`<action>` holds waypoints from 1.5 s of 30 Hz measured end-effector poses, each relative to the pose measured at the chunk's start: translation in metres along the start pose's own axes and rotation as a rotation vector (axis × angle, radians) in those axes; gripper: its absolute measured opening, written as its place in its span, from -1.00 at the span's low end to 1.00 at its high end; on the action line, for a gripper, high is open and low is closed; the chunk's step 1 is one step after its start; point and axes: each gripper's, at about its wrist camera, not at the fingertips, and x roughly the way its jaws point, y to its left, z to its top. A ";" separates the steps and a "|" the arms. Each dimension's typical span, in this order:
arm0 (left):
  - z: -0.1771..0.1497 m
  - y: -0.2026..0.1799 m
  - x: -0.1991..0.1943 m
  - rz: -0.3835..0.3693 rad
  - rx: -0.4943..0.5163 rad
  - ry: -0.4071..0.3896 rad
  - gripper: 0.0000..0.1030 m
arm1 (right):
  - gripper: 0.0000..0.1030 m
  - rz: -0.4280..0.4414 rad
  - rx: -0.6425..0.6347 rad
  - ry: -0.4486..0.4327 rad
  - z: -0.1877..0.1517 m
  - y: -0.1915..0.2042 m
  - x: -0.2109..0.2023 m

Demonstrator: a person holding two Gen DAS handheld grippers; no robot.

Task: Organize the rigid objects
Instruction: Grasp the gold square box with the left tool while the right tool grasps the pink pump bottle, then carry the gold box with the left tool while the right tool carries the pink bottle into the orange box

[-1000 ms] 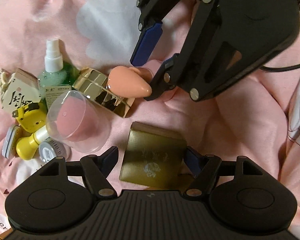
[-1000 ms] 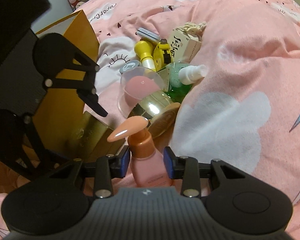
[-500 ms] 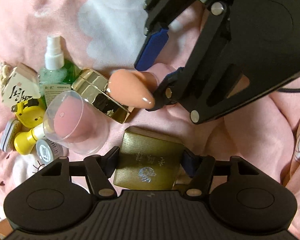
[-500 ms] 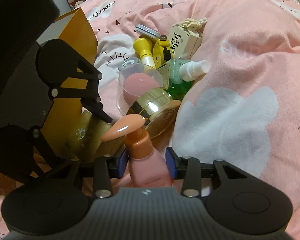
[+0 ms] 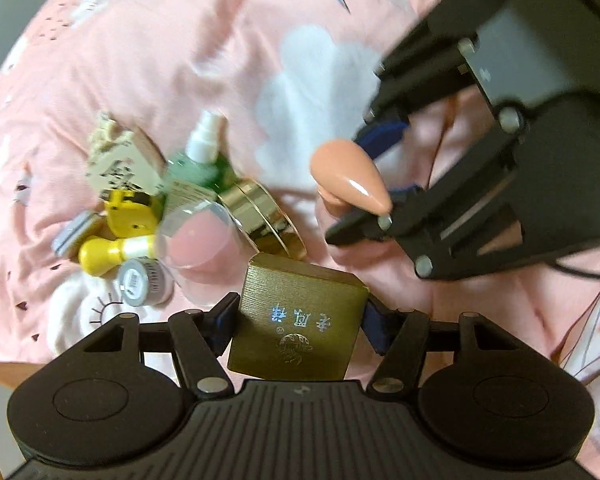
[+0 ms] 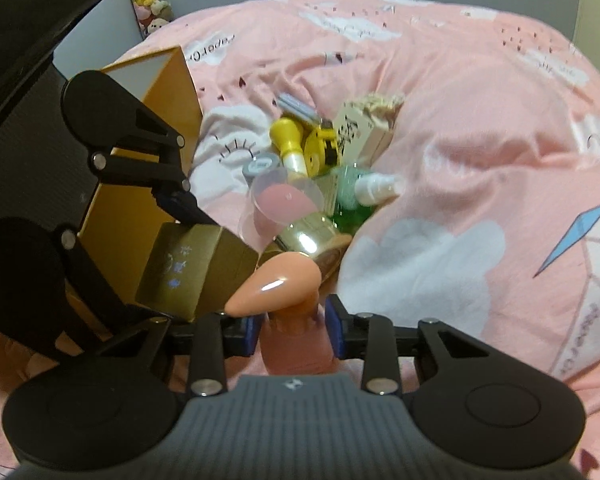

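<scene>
My left gripper (image 5: 298, 322) is shut on a gold square box (image 5: 300, 316) with pale lettering and holds it tilted above the pink bedcover (image 5: 140, 60). The same gold box (image 6: 192, 268) shows at the left of the right wrist view. My right gripper (image 6: 294, 330) has a peach pump bottle (image 6: 296, 354) between its blue pads. Its jaws are closing and the pads press on the bottle's shoulder. The bottle's pump head (image 5: 348, 178) points toward the gold box, close beside it.
A pile lies on the bedcover: a green spray bottle (image 5: 198, 160), a round gold jar (image 5: 264, 216), a clear dome over a pink sponge (image 5: 196, 240), yellow toys (image 5: 130, 210), a cream carton (image 5: 120, 164), a small grey jar (image 5: 140, 280). An open orange-lined box (image 6: 160, 92) stands left.
My left gripper has closed on the gold box, lifted it off the bedcover and rolled. My right gripper has risen a little with the pump bottle.
</scene>
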 end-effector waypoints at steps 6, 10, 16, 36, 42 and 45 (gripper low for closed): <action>-0.007 0.005 -0.037 0.041 -0.048 -0.085 0.42 | -0.36 -0.023 -0.018 -0.042 0.005 0.011 -0.022; -0.016 0.006 -0.070 0.073 -0.099 -0.140 0.42 | -0.37 -0.033 -0.035 -0.075 0.011 0.019 -0.038; -0.035 0.013 -0.109 0.130 -0.173 -0.199 0.42 | -0.38 -0.040 -0.082 -0.133 0.023 0.039 -0.062; -0.165 0.032 -0.124 0.164 -0.438 -0.055 0.42 | -0.42 0.264 -0.220 -0.083 0.067 0.154 -0.039; -0.188 0.037 -0.095 0.077 -0.397 0.028 0.42 | -0.45 0.328 -0.219 0.064 0.064 0.171 0.002; -0.192 0.040 -0.079 0.029 -0.345 0.071 0.42 | -0.46 0.321 -0.227 0.114 0.061 0.178 0.021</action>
